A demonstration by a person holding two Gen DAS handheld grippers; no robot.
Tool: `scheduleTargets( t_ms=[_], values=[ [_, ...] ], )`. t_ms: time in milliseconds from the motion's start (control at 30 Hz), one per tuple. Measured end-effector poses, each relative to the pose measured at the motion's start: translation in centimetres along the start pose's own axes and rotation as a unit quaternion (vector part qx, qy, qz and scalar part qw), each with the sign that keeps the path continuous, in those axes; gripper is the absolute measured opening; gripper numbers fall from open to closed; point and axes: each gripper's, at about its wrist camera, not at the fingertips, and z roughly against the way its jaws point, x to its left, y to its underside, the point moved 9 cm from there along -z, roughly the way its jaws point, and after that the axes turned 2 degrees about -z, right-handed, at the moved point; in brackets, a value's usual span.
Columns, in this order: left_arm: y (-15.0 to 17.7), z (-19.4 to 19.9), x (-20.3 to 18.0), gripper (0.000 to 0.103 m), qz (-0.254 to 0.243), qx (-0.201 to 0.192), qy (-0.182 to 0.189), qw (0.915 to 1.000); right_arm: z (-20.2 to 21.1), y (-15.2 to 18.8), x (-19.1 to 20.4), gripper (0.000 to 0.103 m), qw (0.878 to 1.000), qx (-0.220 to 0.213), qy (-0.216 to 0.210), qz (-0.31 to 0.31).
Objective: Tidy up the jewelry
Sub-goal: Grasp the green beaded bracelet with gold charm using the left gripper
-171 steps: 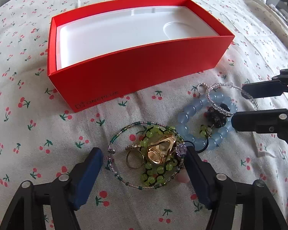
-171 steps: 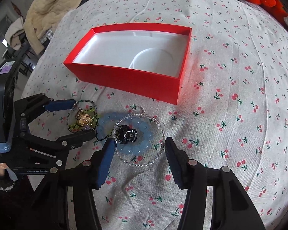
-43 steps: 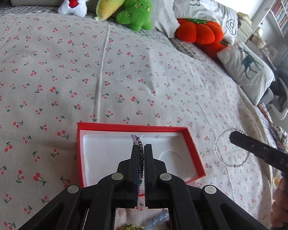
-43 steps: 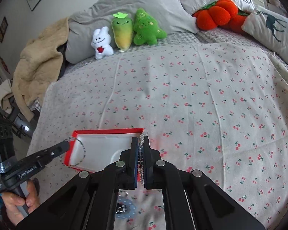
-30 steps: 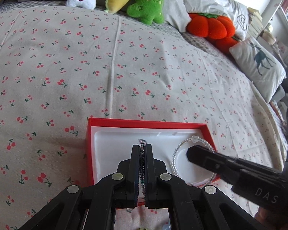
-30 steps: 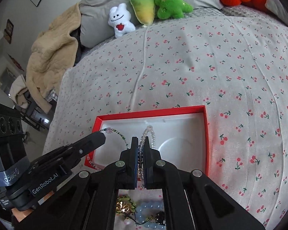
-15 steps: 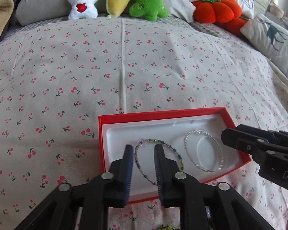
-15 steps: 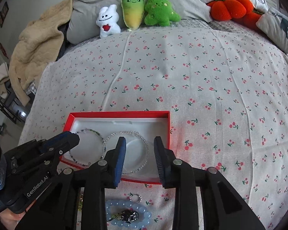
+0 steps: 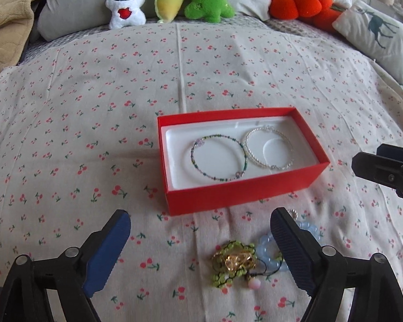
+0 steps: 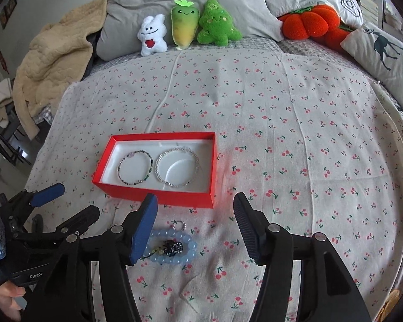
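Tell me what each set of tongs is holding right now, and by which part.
Nothing is held. The left tongs and right tongs are both opening with nothing between them; both bracelets lie in the red box.

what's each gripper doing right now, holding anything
Left gripper: jaws opening, nothing between them.
Right gripper: jaws opening, nothing between them.

We see our left gripper (image 9: 200,244) as black plastic arms with silver screw heads, each finger faced with a ribbed blue pad. Our right gripper (image 10: 195,225) is built the same way: black linkages, round silver screws, blue ribbed pads. On the left gripper's body, seen from the right wrist, white letters read "GenD", the rest hidden.
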Motion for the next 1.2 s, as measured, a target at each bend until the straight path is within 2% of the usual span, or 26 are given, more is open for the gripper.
scheduleTargets(
  t_ms=[133, 300, 533, 667, 767, 867, 1033, 1133, 1200],
  values=[
    [2.1, 0.3, 0.4, 0.096, 0.004, 0.029, -0.007, 0.9996, 0.0, 2.2, -0.3, 0.071, 0.999, 0.032, 0.014, -0.01],
    [5.0, -0.4, 1.0, 0.097, 0.023, 0.08, 0.009, 0.9965, -0.2, 4.5, -0.4, 0.073, 0.997, 0.057, 0.043, 0.002],
    [7.7, -1.3, 2.0, 0.097, 0.043, 0.12, 0.016, 0.9918, -1.2, 6.6, -0.8, 0.073, 0.994, 0.092, 0.061, -0.001],
    [8.8, -1.9, 1.8, 0.096, 0.049, 0.136, 0.032, 0.9889, -2.4, 7.4, -1.1, 0.073, 0.991, 0.118, 0.064, -0.011],
    [8.9, -2.1, 1.1, 0.095, 0.053, 0.136, 0.061, 0.9874, -2.9, 7.6, -1.2, 0.073, 0.99, 0.124, 0.068, -0.012],
    [8.5, -2.2, 0.0, 0.082, 0.036, 0.126, 0.078, 0.9884, -3.2, 7.6, -1.3, 0.073, 0.989, 0.127, 0.068, -0.015],
    [7.7, -2.7, -2.2, 0.044, -0.046, 0.101, 0.073, 0.9911, -3.7, 7.6, -1.5, 0.073, 0.989, 0.134, 0.065, -0.019],
    [7.3, -2.9, -3.0, 0.032, -0.076, 0.089, 0.07, 0.9907, -3.8, 7.7, -1.7, 0.073, 0.988, 0.136, 0.066, -0.02],
    [7.0, -3.0, -3.3, 0.029, -0.089, 0.083, 0.067, 0.9903, -3.9, 7.7, -1.9, 0.073, 0.988, 0.137, 0.067, -0.021]
  ],
)
